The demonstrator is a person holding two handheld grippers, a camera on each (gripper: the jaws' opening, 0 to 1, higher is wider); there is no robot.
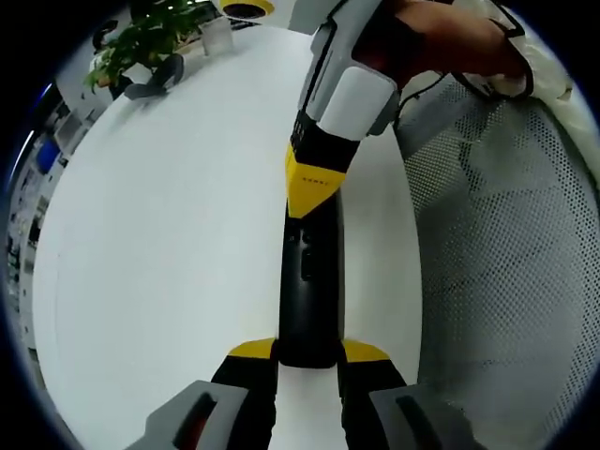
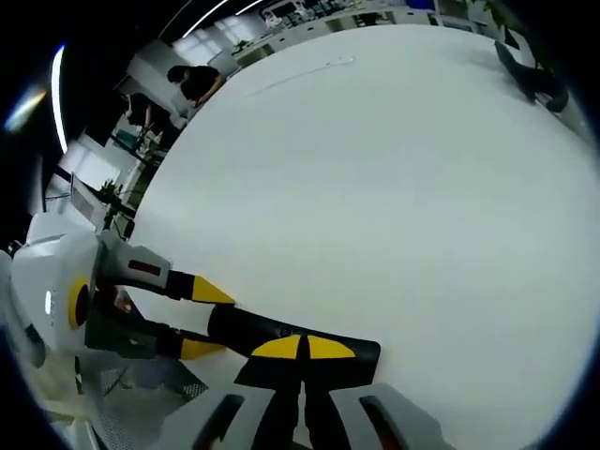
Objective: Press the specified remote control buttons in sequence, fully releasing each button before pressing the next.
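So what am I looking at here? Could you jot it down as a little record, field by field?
Surface: white table
Main object: black remote control
Left gripper: jaws shut on the remote's near end
Right gripper: yellow-tipped jaws closed, tips on the remote
Background: potted plant at the table's far edge
Beside table: mesh chair

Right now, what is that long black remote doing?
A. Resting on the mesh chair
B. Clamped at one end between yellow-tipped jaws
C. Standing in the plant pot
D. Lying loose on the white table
B: the left gripper has its yellow jaw tips closed on the near end of the black remote, over the white table.
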